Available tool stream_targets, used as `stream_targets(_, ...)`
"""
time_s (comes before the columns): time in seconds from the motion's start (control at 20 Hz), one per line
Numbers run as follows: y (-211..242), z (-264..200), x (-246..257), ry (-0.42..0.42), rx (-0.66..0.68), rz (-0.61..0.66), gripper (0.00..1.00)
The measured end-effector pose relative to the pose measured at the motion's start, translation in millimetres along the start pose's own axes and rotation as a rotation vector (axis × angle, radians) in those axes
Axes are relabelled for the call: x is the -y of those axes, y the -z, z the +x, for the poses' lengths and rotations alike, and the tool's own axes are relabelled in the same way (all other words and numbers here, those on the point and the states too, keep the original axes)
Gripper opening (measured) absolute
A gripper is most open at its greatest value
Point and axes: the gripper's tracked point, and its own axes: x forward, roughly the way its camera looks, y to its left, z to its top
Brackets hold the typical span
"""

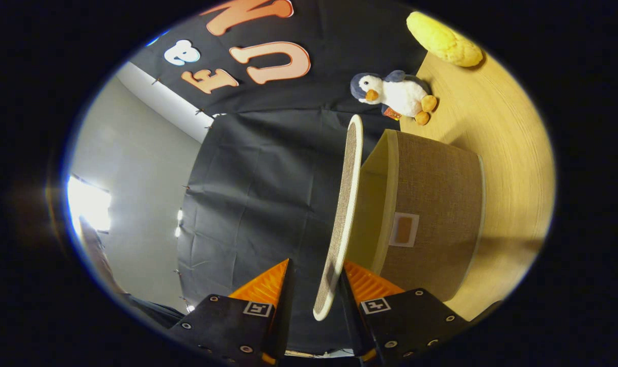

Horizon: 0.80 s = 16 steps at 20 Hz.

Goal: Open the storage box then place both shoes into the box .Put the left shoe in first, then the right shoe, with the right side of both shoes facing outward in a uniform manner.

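Gripper view: gripper (315,285) fingers stand apart astride the near edge of the lid (345,214), which is raised off the fabric storage box (431,204) on the table (507,153); lid looks light, thin, stiff — pinch at rim.

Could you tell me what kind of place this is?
Probably a staged recording booth: black cloth wall, wooden table holding a plush penguin and storage box, its lid between the gripper fingers.
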Motion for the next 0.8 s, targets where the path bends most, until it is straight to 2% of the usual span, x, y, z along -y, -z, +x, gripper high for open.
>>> stream_targets(0.1,0,6,-6,0.011,-0.002,0.008,0.44)
stream_targets(0.25,-6,14,-25,0.021,0.016,-0.035,0.29)
stream_targets(0.35,-9,24,-41,0.021,0.012,-0.071,0.24)
stream_targets(0.8,-11,88,-109,0.025,-0.043,-0.214,0.24)
